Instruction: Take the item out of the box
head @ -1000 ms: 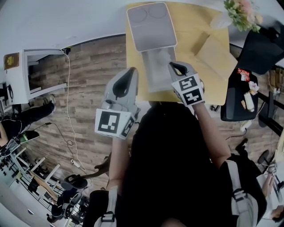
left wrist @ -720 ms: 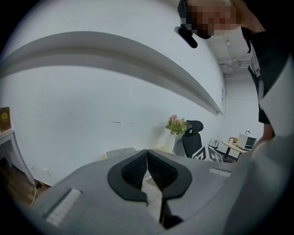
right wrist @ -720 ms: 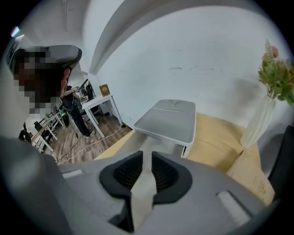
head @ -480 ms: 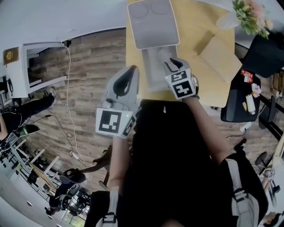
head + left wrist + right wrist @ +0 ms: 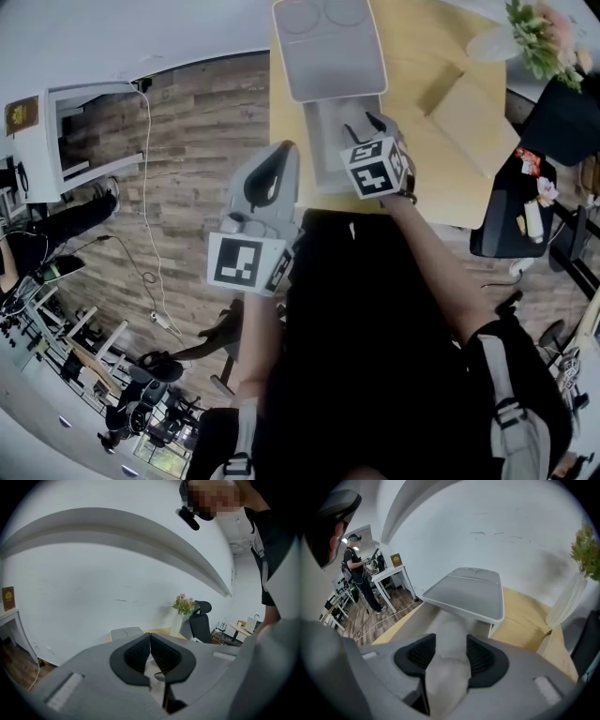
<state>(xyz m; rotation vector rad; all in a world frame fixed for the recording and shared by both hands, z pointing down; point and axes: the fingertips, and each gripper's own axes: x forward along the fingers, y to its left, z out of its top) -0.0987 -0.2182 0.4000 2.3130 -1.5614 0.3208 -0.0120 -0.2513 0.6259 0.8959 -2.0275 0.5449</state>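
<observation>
- Left gripper (image 5: 150,638): I am holding it closest to me, off the near-left corner of the table. Its jaws are resting pad against pad with nothing between them.
- Right gripper (image 5: 364,129): I am tilting it down over the near end of the box. Its jaws have just been opening and are standing wide apart. They are gripping nothing, and the pads are not pressing on anything.
- Item (image 5: 449,634): it is pale and soft-looking, and I cannot tell what it is. It is lying inside the box, straight ahead of and below the right gripper, and showing through the gap between the jaws. Its long axis is running away from me, in line with the way the gripper is pointing. I am judging the right gripper to be much the nearer of the two, so the pick is falling to it.
- Box (image 5: 308,150): this grey tray is sitting open at the near edge of the table, with its length running away from me.
- Lid (image 5: 328,47): it is standing open at the far end of the box, clear of the item.
- Table (image 5: 431,178): this yellow top is carrying the box.
- Flowers (image 5: 539,42): they are standing in a vase at the far right.
- Chair (image 5: 562,122): this black chair is standing beyond the right edge of the table.
</observation>
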